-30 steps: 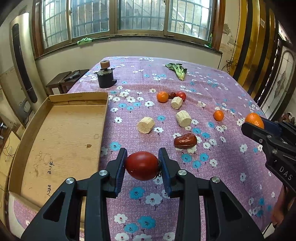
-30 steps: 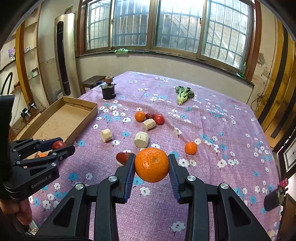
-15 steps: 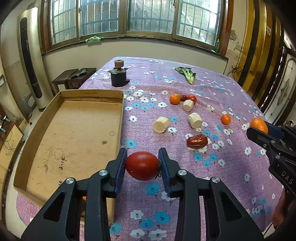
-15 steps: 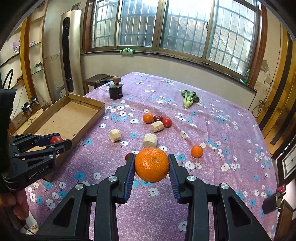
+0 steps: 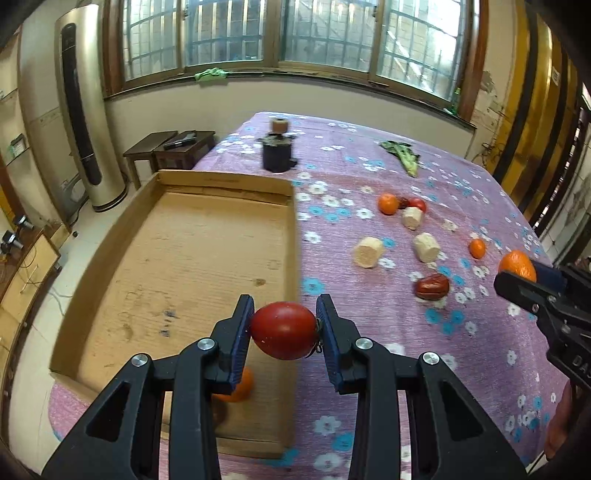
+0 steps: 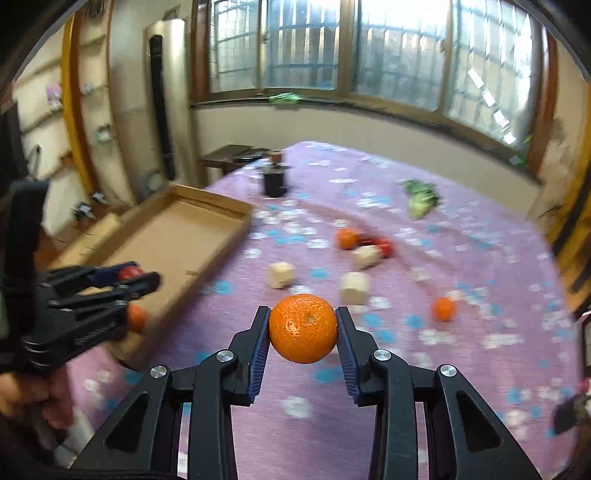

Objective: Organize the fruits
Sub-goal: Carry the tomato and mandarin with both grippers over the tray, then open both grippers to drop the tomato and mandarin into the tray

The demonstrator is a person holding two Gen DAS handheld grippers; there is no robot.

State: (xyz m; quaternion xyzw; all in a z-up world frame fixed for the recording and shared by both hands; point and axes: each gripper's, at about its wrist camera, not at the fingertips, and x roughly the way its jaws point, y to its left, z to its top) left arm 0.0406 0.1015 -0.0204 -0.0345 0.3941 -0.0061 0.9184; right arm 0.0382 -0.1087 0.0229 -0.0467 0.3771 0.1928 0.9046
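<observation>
Left gripper (image 5: 284, 330): fingers clamped on a red tomato (image 5: 284, 329), held over the right wall of the cardboard tray (image 5: 291, 236) at the surface's left edge. Right gripper (image 6: 303, 328): fingers clamped on a mandarin (image 6: 303, 328) above the flowered surface (image 6: 461, 369). One orange fruit (image 5: 240, 387) lies in the tray's near corner.

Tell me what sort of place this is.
Most likely a room in a home, used as a dining or living room. A large table under a purple floral cloth holds loose fruit, barred windows run along the far wall, and a tall floor-standing air conditioner stands in the corner.
</observation>
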